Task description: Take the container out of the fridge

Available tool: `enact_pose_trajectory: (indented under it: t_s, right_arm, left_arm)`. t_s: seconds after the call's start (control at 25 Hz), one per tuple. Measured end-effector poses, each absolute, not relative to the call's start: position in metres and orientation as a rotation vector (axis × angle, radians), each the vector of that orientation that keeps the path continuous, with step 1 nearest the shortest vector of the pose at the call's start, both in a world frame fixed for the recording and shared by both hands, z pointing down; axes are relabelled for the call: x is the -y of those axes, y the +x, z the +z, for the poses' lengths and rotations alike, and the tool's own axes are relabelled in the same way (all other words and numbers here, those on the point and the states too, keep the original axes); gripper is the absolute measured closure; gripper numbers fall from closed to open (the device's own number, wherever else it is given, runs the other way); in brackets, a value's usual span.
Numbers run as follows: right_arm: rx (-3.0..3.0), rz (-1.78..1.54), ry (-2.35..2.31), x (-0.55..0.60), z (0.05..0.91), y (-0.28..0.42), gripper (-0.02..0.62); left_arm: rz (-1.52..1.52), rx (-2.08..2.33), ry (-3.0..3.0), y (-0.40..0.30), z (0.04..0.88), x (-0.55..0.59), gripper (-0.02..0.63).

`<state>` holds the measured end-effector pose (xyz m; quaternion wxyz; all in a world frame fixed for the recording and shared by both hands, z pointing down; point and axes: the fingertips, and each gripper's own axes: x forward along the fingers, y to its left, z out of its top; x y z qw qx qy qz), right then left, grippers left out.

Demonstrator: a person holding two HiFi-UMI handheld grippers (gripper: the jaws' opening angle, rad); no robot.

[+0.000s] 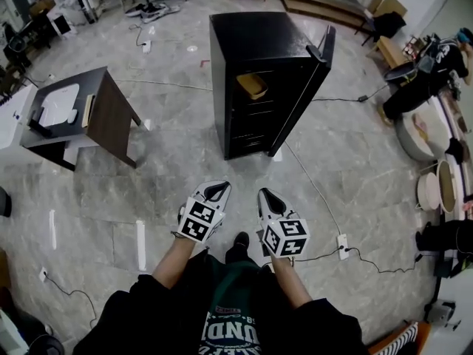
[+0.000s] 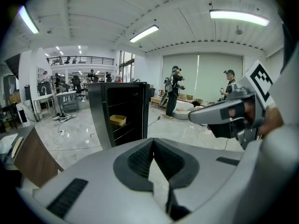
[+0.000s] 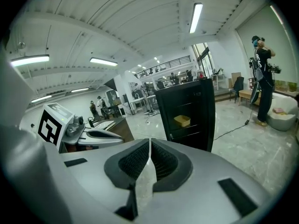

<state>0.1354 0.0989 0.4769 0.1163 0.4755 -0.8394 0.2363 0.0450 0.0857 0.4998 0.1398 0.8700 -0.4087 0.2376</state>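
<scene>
Grey polished floor [image 1: 185, 168] fills a large, open workroom, and the person stands on it looking down. Closest to the camera, both forearms reach forward, each hand holding one gripper. The left gripper [image 2: 153, 143] has its two jaws brought together. The dark ribbed pads meet at the tips, and nothing is between them. The right gripper [image 3: 149, 146] is in the same state: its jaws are pressed together and it carries nothing. In the head view the two grippers are side by side, near each other but not touching, and both point toward the fridge. A little to the right of them a white power strip [image 1: 342, 244] lies on the floor. A thin cable [image 1: 314, 183] runs between it and the base of the fridge.

Further ahead, well apart from both grippers, stands the black fridge [image 1: 255, 43]. Its door [image 1: 310, 80] is swung open to the right side, so the shelves are visible. The container [image 1: 252, 86], a shallow yellowish tray, rests on an upper shelf inside the fridge. To the left of the fridge there is a dark brown table [image 1: 111, 113] with a white object on its top. At the far end of the room, beyond the fridge, a person [image 2: 174, 90] in dark clothes stands with hands raised to the head.
</scene>
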Motion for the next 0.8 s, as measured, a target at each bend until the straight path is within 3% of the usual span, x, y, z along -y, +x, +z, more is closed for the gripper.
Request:
enact_pose_trajectory:
  t_s: [0.8]
  right_arm:
    - [2.485, 0.716, 1.238, -0.019, 0.491, 0.144, 0.559]
  left_arm:
    - [0.617, 1.280, 2.396, 0.048, 0.507, -0.007, 0.593]
